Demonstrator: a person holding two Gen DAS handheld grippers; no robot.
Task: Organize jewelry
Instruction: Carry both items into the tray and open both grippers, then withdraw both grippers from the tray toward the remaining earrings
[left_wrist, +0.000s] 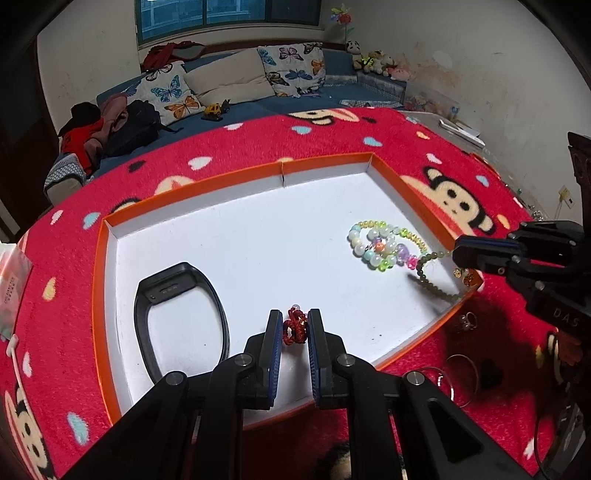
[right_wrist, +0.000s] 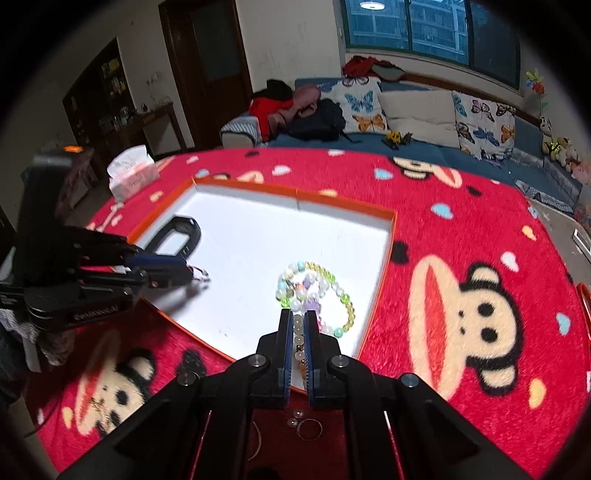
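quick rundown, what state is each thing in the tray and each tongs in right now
left tongs: shut on the red knotted cord bracelet, over the tray
right tongs: shut on the dull green bead strand, which hangs down to the tray floor
orange-rimmed white tray: open, lidless
black smartwatch band: lying flat in tray
pastel glass bead bracelets: piled together in tray

**Two wrist views, one shared tray**

We look steeply down from the left wrist, close over the near edge of the tray (left_wrist: 110, 258), facing the sofa (left_wrist: 258, 92) and window. From the right wrist we look down from the tray's (right_wrist: 384, 258) right near corner, toward the same sofa (right_wrist: 406, 136). Both views share the tray, the beads (left_wrist: 380, 247) (right_wrist: 314, 291) and the red blanket (left_wrist: 332, 136) (right_wrist: 461, 206); each also catches the other gripper at its edge.
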